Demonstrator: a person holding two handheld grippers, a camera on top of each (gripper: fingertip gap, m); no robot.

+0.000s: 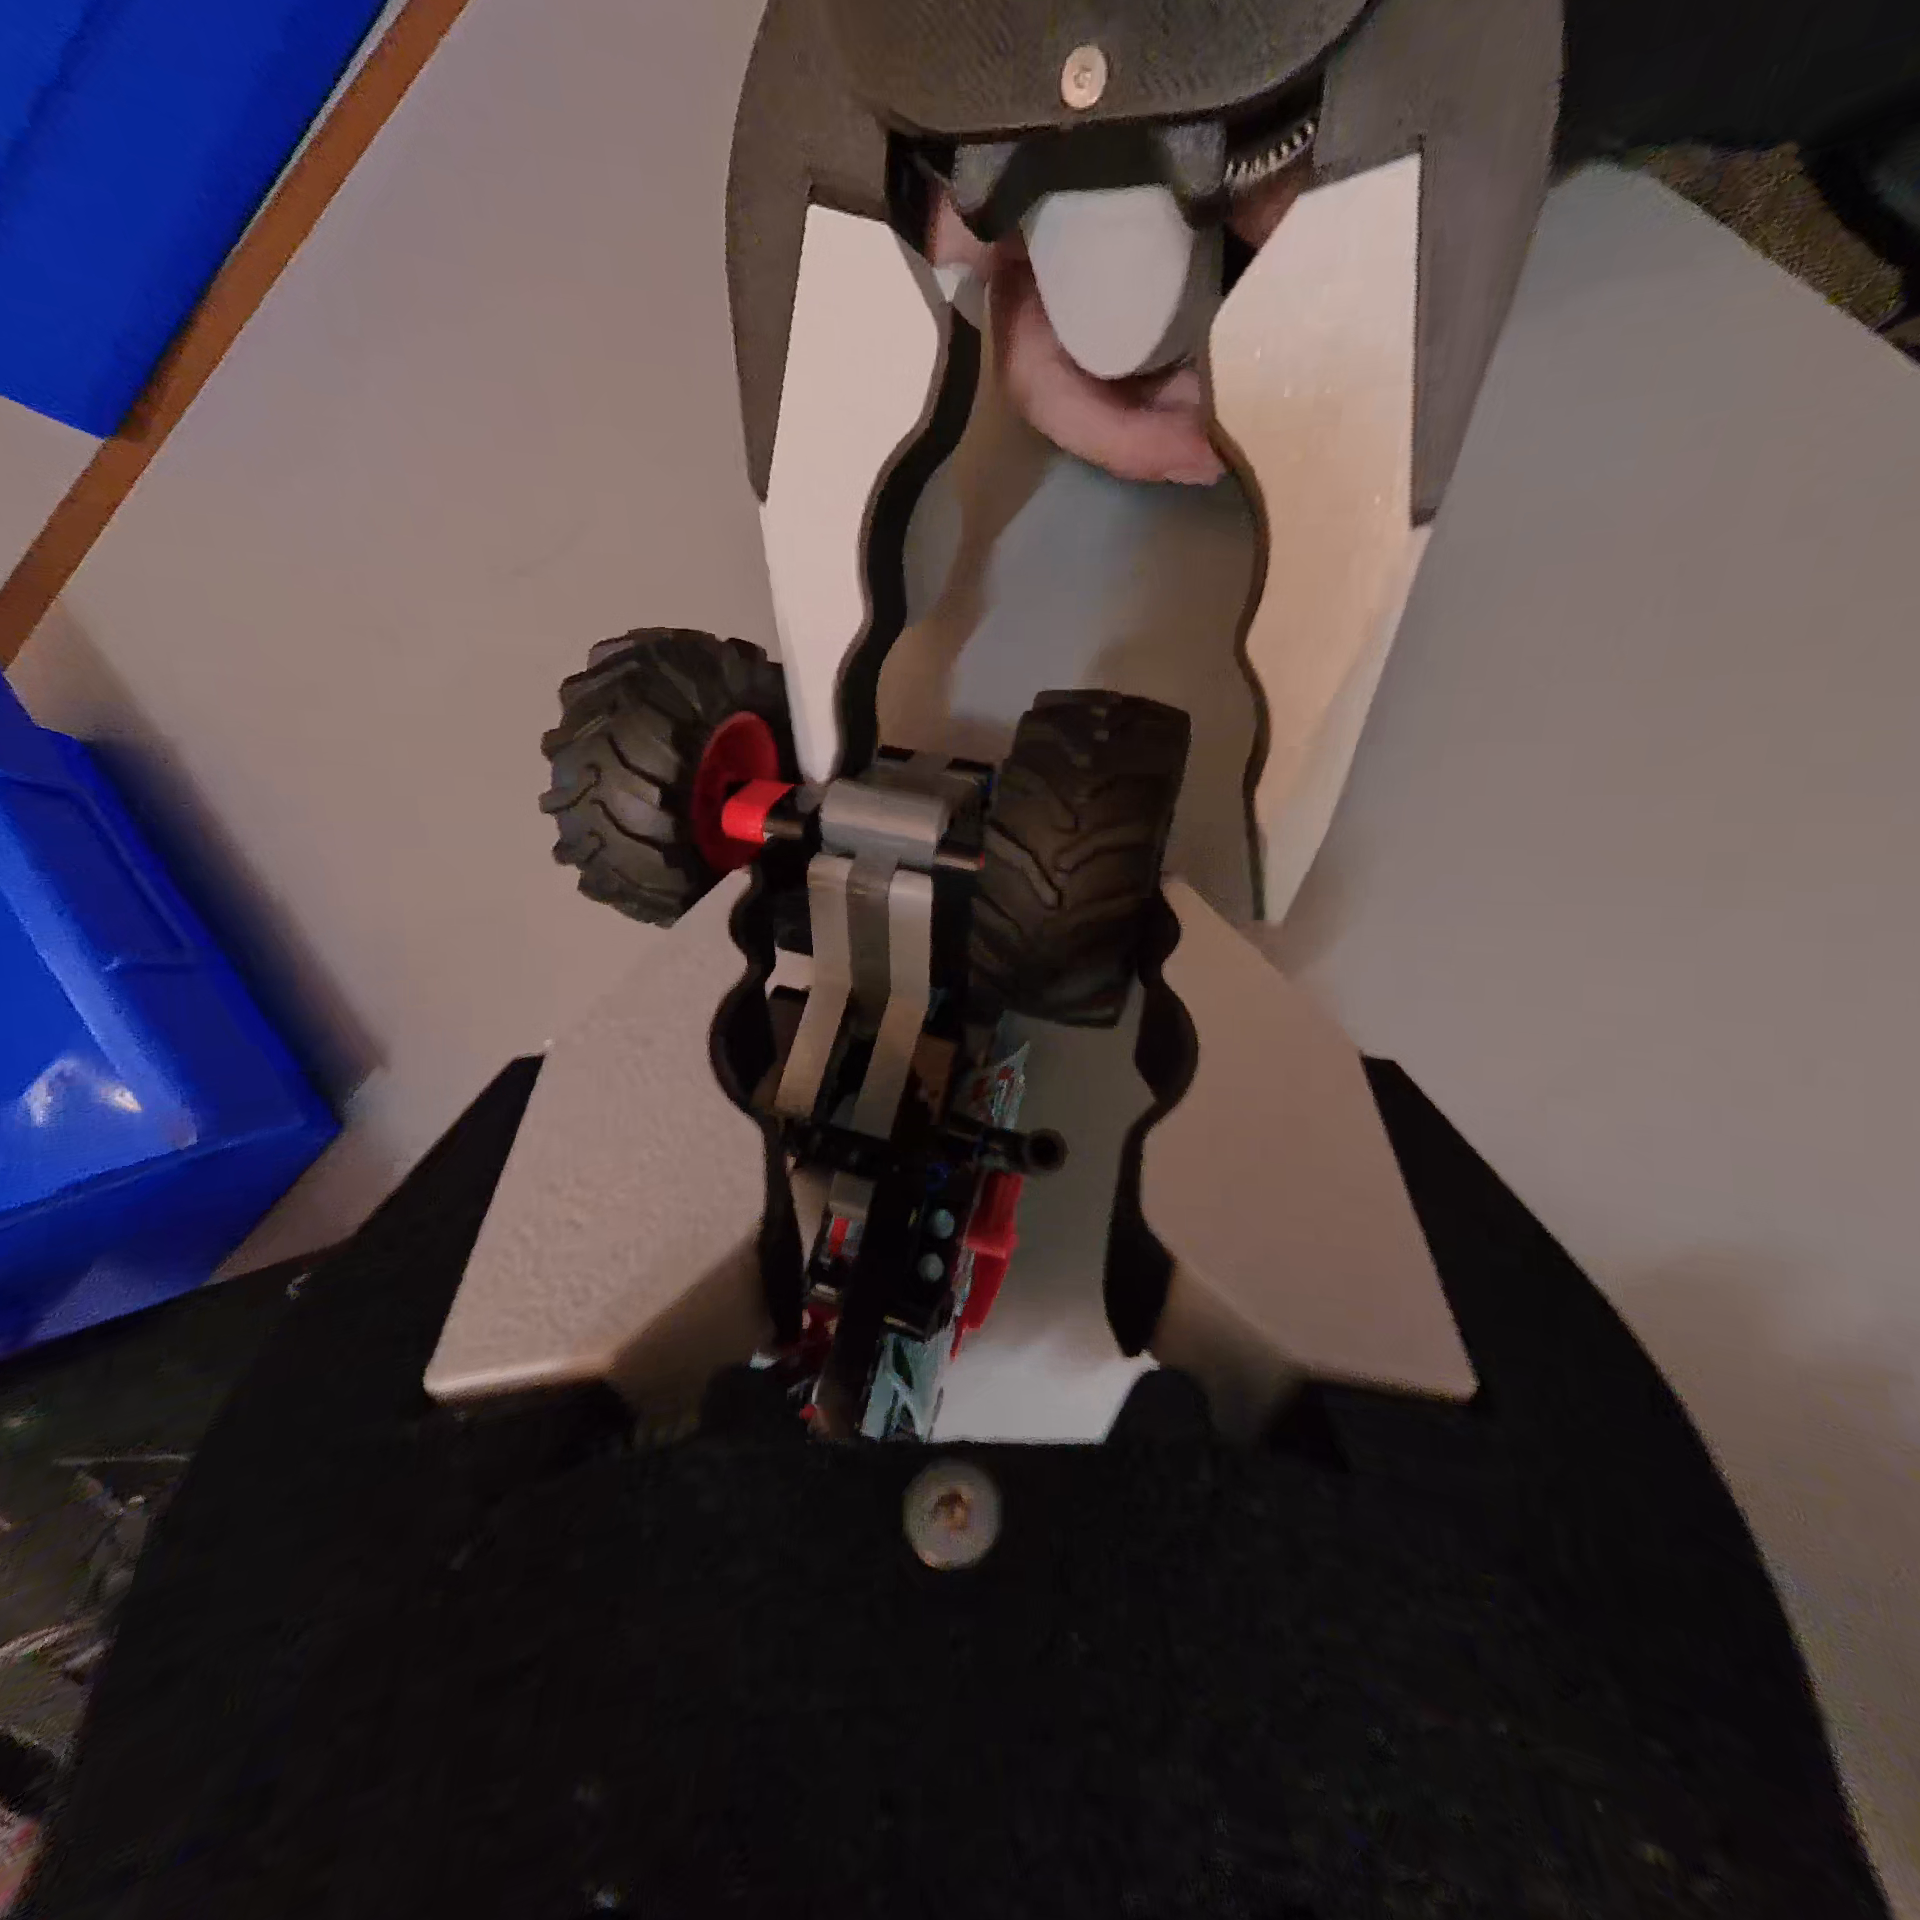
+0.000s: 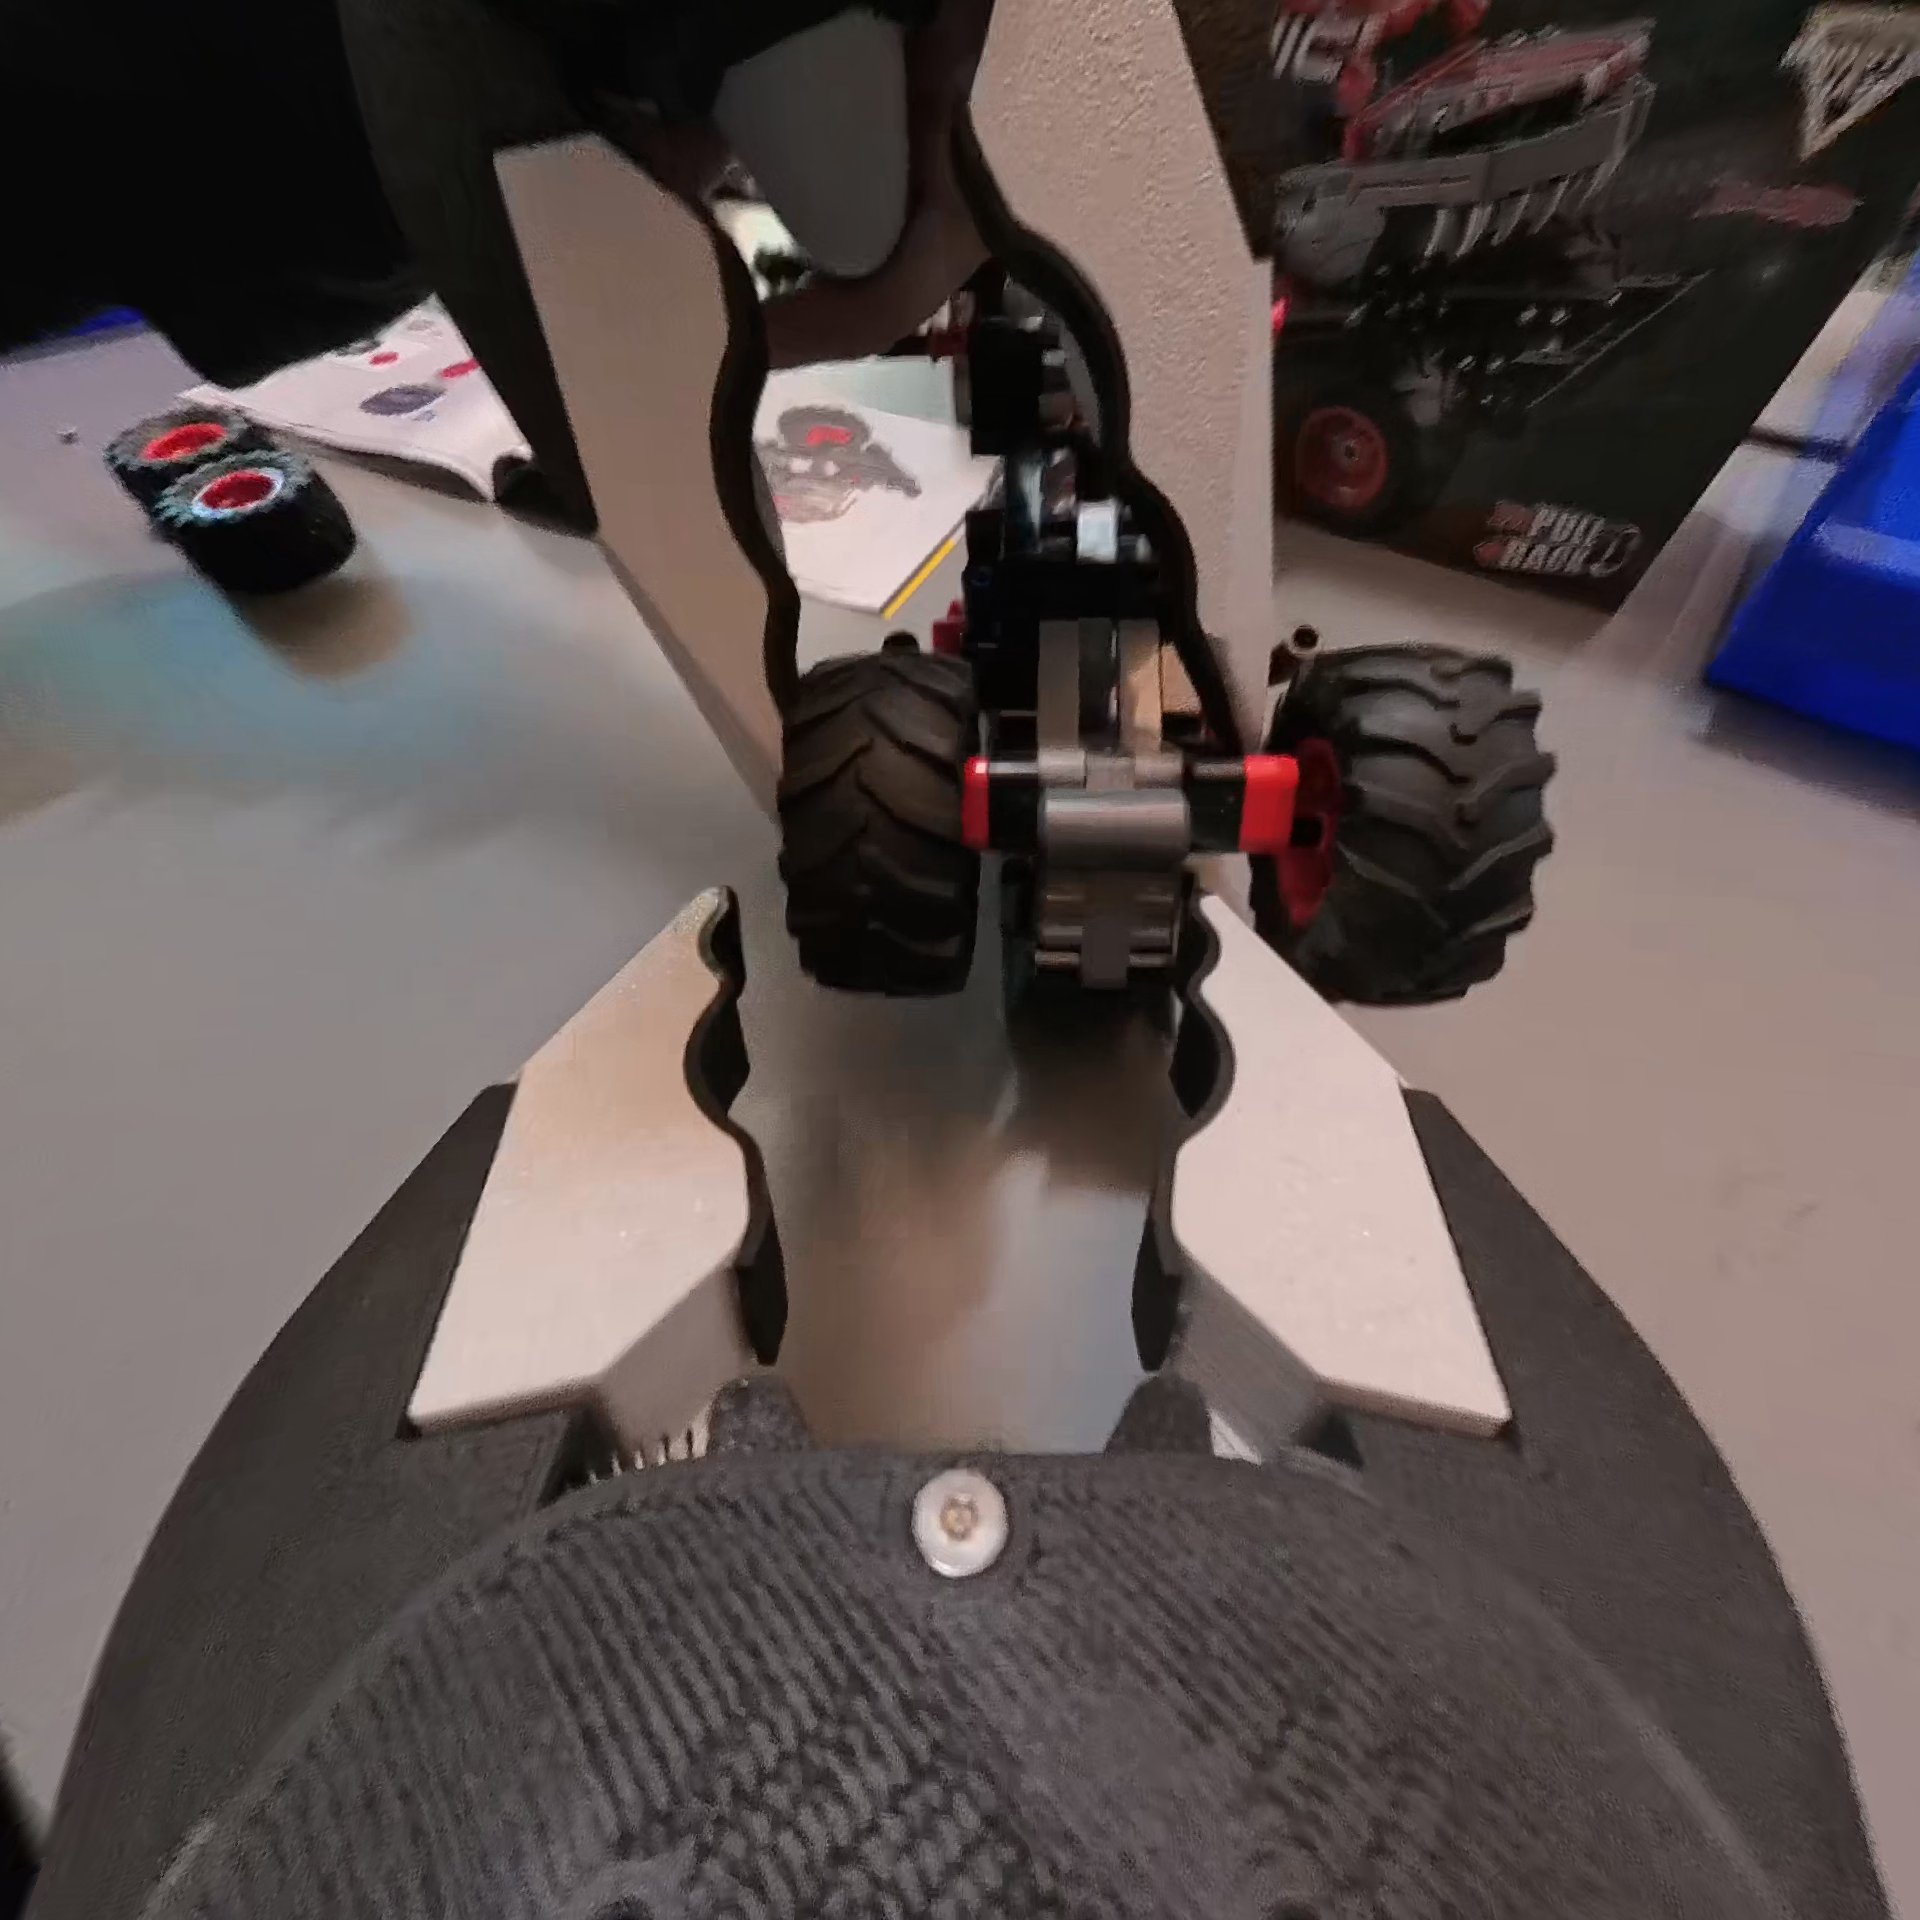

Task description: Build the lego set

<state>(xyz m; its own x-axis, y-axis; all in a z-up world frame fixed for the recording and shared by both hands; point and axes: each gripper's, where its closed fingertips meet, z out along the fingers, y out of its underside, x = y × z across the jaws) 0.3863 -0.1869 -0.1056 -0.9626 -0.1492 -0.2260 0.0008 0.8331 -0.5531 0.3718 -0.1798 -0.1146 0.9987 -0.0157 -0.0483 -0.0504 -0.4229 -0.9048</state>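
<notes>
Truck chassis (image 1: 894, 1091) clamped in left gripper (image 1: 951, 935), right gripper (image 2: 961, 925) opposite

Knobbly rubber tyres (image 2: 878, 821), glossy smooth table (image 2: 312, 935)

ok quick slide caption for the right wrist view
Open right gripper faces the truck chassis, held by the left gripper; two spare wheels wait on the table.

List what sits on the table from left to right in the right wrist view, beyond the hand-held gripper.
Two loose wheels → instruction sheets → truck chassis with its two mounted wheels → set's box → blue bin.
</notes>
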